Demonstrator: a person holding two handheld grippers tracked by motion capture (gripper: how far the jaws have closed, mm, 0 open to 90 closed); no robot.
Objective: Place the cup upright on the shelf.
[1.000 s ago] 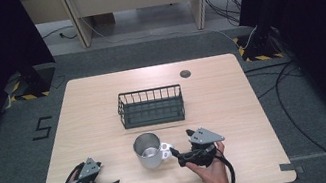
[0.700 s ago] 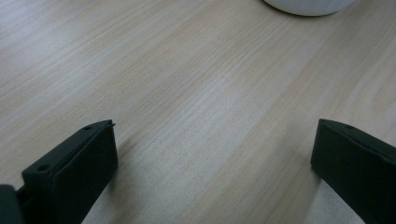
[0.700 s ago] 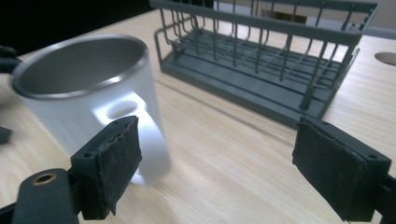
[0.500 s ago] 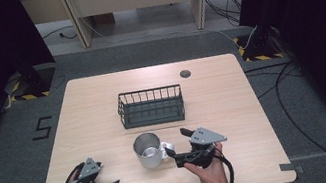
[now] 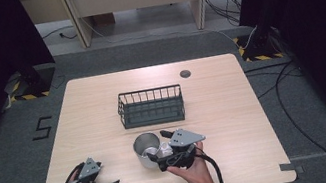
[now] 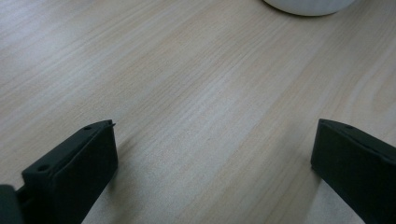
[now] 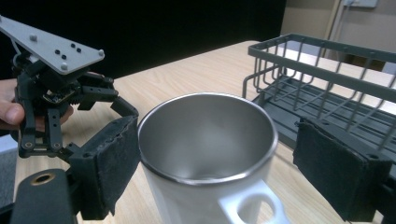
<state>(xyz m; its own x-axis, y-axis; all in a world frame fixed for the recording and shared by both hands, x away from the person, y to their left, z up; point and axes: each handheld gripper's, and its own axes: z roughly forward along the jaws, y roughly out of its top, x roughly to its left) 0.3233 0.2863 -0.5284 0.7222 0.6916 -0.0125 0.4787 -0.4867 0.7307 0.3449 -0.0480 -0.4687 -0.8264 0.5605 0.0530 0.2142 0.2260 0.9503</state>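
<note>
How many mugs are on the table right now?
1. The mug stands near the front edge of the table, in front of the wire basket, between the jaws of the right hand-held gripper. The basket looks empty.

In the right gripper view we lose the mug (image 7: 205, 154) at the bottom edge: its base and the lower part of its white handle are cut off, so we cannot tell whether it rests on the surface (image 7: 196, 74). The wire basket (image 7: 327, 88) runs off the right edge. In the left gripper view the mug's white base (image 6: 306, 4) is clipped by the top edge. From the high view, the contact between the right tool (image 5: 163, 148) and the handle is too small to judge.
</note>
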